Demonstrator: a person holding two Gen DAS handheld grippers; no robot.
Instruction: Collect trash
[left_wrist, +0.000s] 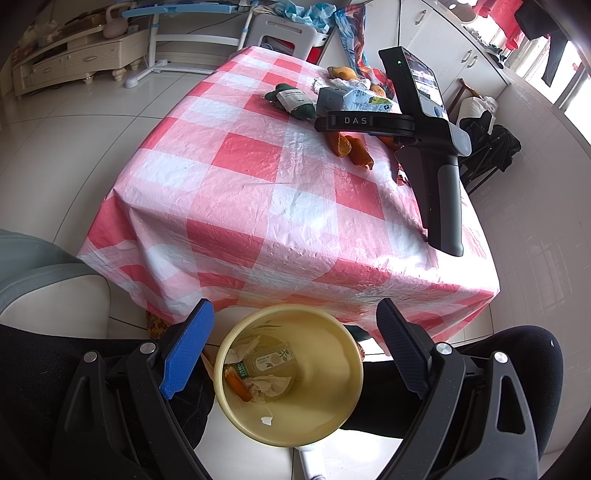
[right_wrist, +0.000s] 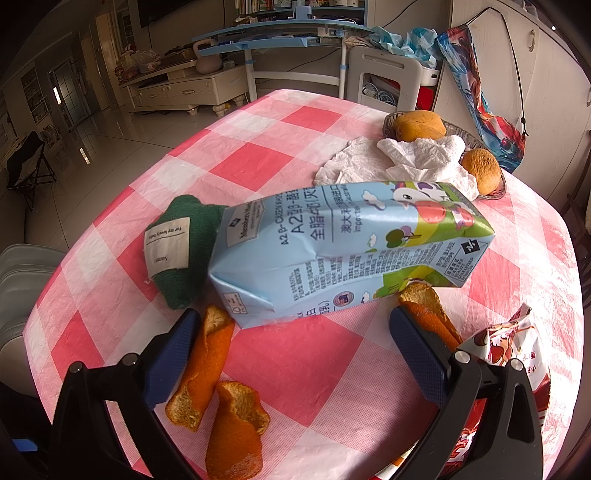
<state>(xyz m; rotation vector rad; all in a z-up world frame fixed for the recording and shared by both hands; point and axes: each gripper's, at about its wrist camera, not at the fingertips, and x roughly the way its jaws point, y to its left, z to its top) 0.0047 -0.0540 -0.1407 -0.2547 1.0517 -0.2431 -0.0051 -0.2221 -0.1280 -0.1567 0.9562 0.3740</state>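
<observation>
Right gripper (right_wrist: 291, 354): jaws stood wide apart and released, nothing between the pads; it pointed steeply down at the table (right_wrist: 325, 354).
Thing nearest the right gripper: the milk carton (right_wrist: 347, 251) lay on its side just ahead of the open jaws, apart from both fingers.
Carton's long axis: ran crosswise to the gripper's line of sight, bottom end toward the left finger, painted top end toward the upper right. A grip across the short side looked feasible as the jaws stood; this is a judgement.
Peel by the left finger: two pieces of orange peel (right_wrist: 207, 365) lay beside and beneath that finger, closer than the carton.
Peel by the right finger: a third piece (right_wrist: 424, 302) lay just beyond that finger, partly under the carton's end.
Other litter on the table: a snack wrapper (right_wrist: 509, 343) at the right edge; crumpled tissue (right_wrist: 417, 158) farther off by the basket (right_wrist: 495, 192).
Green cloth (right_wrist: 181, 243): touched the carton's far-left end; whether it is trash cannot be told.
Left gripper (left_wrist: 295, 350): also open and empty, poised above the yellow bin (left_wrist: 332, 413) on the floor.
Bin contents: a small bottle, tissue and peel at the bottom.
Nearer hand: the right one, plainly; the left was well apart from the table litter.
</observation>
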